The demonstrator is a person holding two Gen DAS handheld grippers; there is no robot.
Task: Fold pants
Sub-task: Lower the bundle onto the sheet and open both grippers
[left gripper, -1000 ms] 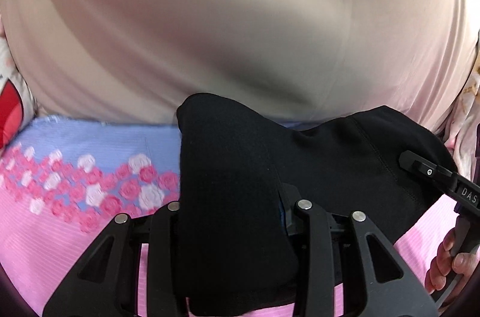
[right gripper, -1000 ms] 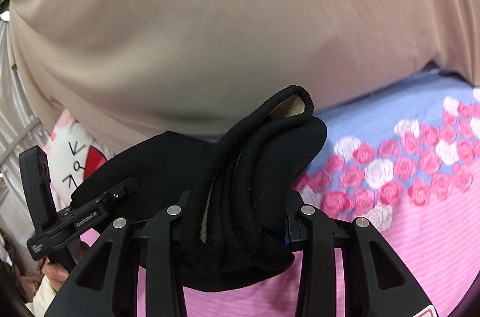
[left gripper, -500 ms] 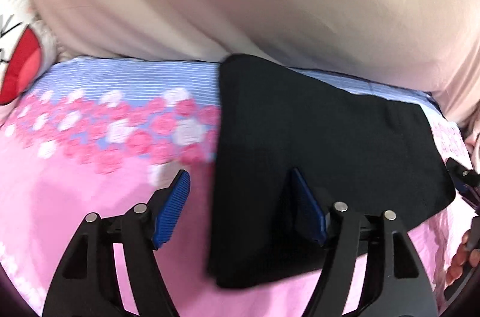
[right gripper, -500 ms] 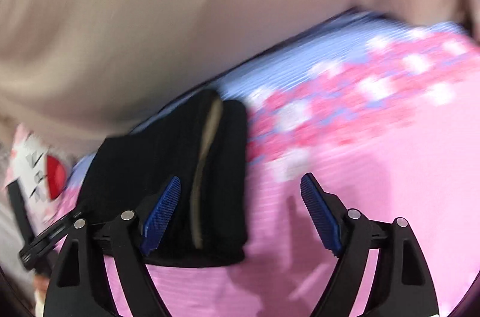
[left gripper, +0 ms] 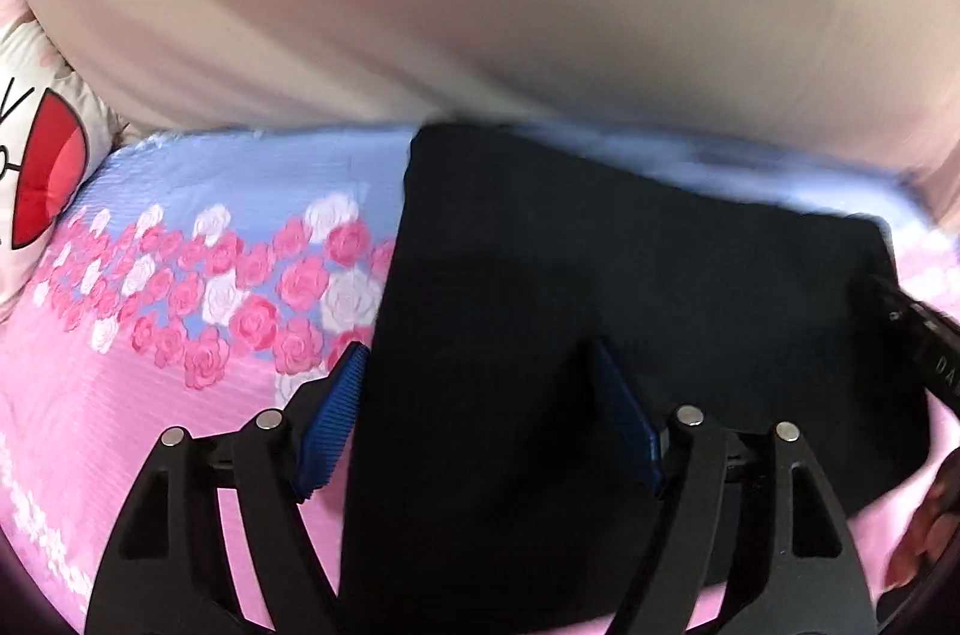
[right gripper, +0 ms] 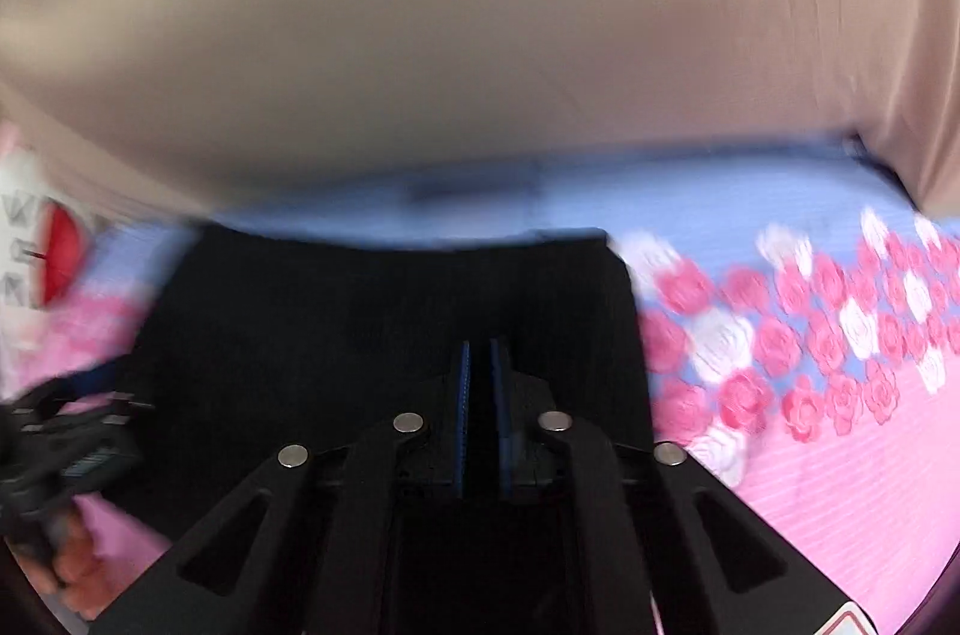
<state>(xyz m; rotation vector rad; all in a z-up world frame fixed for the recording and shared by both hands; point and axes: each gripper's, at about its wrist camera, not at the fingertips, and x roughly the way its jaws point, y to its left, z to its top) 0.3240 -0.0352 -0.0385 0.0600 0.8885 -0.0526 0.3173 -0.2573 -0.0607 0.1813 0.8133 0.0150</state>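
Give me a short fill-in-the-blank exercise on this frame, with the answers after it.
1. The folded pants are ____ in colour.
2. The left claw is ____, its pads apart.
3. The right claw is ____, its pads nearly touching.
4. The bedsheet is printed with pink and white ____.

Answers: black; open; shut; roses

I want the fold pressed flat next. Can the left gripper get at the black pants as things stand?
Probably yes. The left gripper is open right above the black pants, which lie folded on the pink bedsheet with nothing on top.
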